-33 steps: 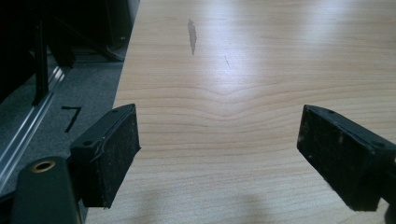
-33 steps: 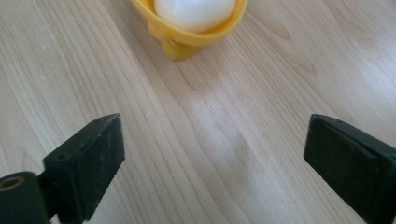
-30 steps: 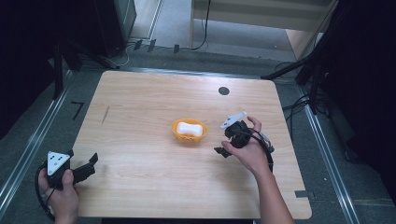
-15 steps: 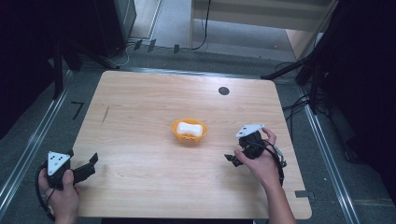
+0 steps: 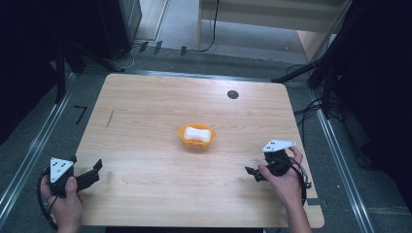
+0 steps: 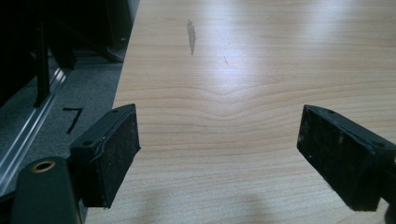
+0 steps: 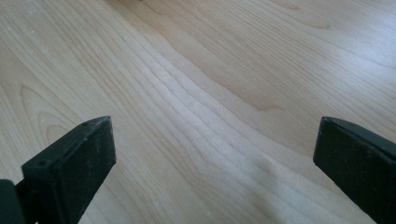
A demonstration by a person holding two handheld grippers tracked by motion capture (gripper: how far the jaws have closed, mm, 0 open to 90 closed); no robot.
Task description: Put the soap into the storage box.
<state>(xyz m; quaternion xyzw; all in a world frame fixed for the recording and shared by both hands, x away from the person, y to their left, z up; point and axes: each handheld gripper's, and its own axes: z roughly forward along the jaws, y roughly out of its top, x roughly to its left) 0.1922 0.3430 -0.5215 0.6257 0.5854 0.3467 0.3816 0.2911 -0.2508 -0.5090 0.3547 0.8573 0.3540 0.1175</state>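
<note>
Both grippers, left [image 5: 94, 171] and right [image 5: 251, 172], are being held wide open, empty. One white block [image 5: 199, 133], probably soft and light, is being cradled in the orange bowl [image 5: 183, 137]; its long sides are being judged best for gripping.

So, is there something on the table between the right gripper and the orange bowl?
Nothing visible. Bare wood lies between the right gripper and the orange bowl; its jaws stand open with only table ahead.

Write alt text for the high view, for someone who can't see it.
An orange bowl holding a white block sits mid-table. A person's hands hold open tongs at the near corners: left tongs, right tongs.
</note>
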